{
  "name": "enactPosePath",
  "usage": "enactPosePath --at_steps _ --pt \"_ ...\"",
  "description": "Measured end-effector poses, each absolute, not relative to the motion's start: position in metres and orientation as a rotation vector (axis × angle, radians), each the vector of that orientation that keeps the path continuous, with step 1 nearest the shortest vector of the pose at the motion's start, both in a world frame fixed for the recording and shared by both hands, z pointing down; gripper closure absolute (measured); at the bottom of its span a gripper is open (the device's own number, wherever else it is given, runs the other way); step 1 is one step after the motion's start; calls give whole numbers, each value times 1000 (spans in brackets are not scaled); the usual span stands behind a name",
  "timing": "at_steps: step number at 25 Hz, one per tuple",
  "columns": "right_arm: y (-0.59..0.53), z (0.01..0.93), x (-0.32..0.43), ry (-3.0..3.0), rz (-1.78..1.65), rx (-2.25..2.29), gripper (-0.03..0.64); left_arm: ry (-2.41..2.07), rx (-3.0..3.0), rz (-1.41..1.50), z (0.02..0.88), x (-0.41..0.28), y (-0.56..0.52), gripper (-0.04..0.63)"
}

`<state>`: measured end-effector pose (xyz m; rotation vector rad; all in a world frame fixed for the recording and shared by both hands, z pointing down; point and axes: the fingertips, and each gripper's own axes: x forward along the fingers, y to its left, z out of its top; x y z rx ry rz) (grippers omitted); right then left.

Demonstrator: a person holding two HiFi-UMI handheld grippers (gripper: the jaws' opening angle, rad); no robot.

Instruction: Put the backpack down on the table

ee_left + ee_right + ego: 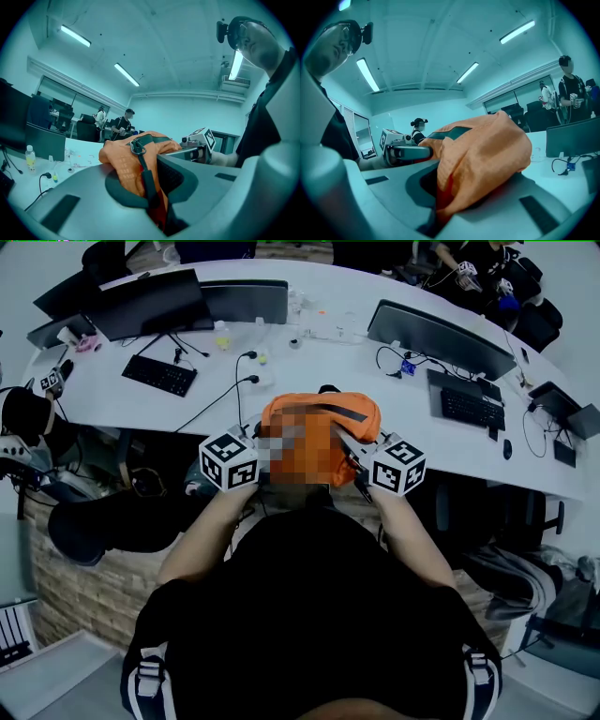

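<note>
An orange backpack (323,418) with dark straps hangs at the near edge of the white table (234,352), held between my two grippers. My left gripper (261,444) is shut on its orange fabric and a dark strap with a metal ring (136,146). My right gripper (354,454) is shut on a fold of the orange fabric (487,150) at the other side. From each gripper view the other gripper's marker cube (204,138) (393,140) shows just behind the bag. Whether the bag's bottom touches the table is hidden.
Monitors (155,301) (441,338), keyboards (159,374) (473,409), cables, and a small bottle (221,334) crowd the table beyond the bag. A dark chair (112,521) stands at the lower left. Other people (569,89) work in the background.
</note>
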<state>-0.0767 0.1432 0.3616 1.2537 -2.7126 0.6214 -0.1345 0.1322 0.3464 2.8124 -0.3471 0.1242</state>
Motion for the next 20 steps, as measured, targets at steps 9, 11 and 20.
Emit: enactPosePath --at_steps 9,11,20 --pt "114 377 -59 -2704 622 1301 592 -359 2796 157 358 -118 107 531" --pt "107 379 -54 -2701 625 1300 592 -365 2795 161 360 -113 100 531" --pt "72 394 -32 -2695 641 1297 592 -378 2775 185 374 -91 69 531"
